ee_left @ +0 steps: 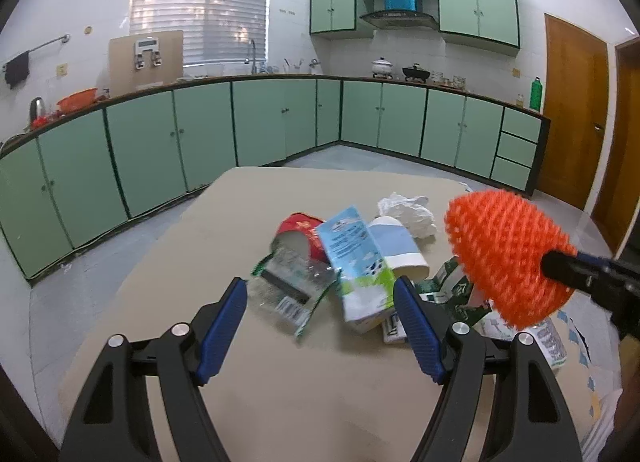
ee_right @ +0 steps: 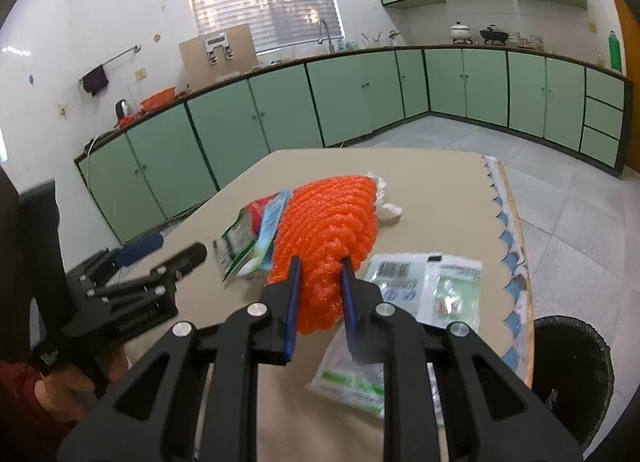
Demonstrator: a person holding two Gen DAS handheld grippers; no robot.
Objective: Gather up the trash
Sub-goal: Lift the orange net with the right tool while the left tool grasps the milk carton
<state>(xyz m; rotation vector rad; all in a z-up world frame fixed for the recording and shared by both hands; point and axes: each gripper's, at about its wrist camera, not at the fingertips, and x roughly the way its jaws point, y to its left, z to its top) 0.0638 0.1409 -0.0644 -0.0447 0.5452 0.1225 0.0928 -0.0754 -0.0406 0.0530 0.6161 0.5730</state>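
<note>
Right tool (ee_right: 320, 278) is clamped on the orange mesh bag (ee_right: 326, 230), frame centre, above the worktop (ee_right: 440, 198). Left tool (ee_left: 322, 302) gapes empty. Judged next: carry to black bin (ee_right: 576, 374), lower right, release.

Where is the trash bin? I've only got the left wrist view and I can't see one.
Observer: A black bin stands on the floor just off the right edge of the table, near the close corner.
Operator: Is the right tool actually gripping the orange mesh?
Observer: Yes. The right tool pinches the near end of the orange mesh, with its jaws closed on it.
Operator: What's the mesh hiding on my right?
Observer: Clear plastic packets lie flat on the table toward the bin side. One shows a barcode.
</note>
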